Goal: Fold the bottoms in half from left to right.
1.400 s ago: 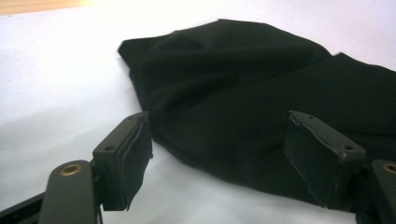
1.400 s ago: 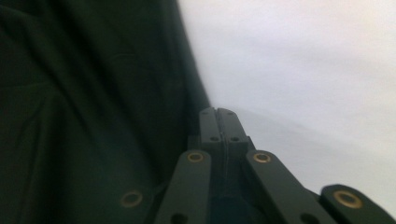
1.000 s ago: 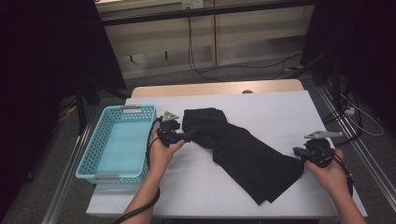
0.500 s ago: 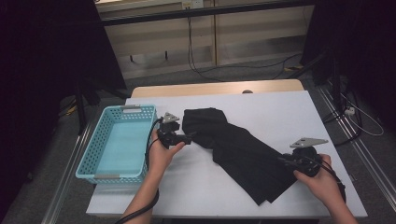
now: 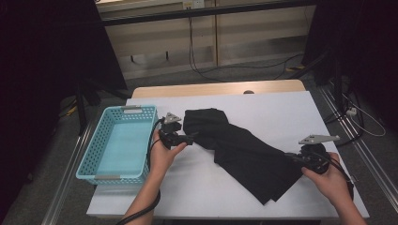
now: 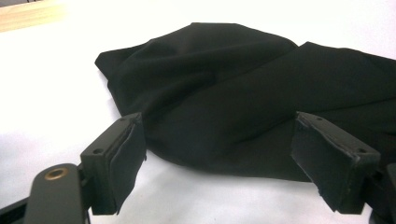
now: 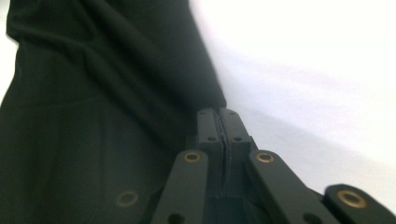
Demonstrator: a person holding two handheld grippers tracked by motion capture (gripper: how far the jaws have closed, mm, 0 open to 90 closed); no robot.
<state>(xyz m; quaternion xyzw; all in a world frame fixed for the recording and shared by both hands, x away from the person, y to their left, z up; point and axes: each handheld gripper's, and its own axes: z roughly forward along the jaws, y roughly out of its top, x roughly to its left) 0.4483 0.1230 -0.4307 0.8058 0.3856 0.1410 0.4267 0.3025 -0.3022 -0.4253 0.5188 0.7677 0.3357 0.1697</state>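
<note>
A black cloth (image 5: 244, 150) lies crumpled across the white table (image 5: 281, 108), running from centre left down to the right. My left gripper (image 5: 192, 137) rests by the cloth's left end with its jaws open. In the left gripper view the cloth (image 6: 224, 84) lies just ahead of the left gripper (image 6: 219, 126), and nothing is between the pads. My right gripper (image 5: 293, 157) is at the cloth's right edge. In the right gripper view the right gripper (image 7: 218, 112) has just closed, and its pads pinch the edge of the cloth (image 7: 93, 116).
A light blue plastic basket (image 5: 89, 157) with nothing in it stands at the table's left side, right beside my left hand. Bare white tabletop lies behind the cloth and along the front edge. Cables run over the floor beyond the table.
My right gripper has moved left from the table's right side to the cloth's right edge and shut on it. The left gripper has stayed put.
</note>
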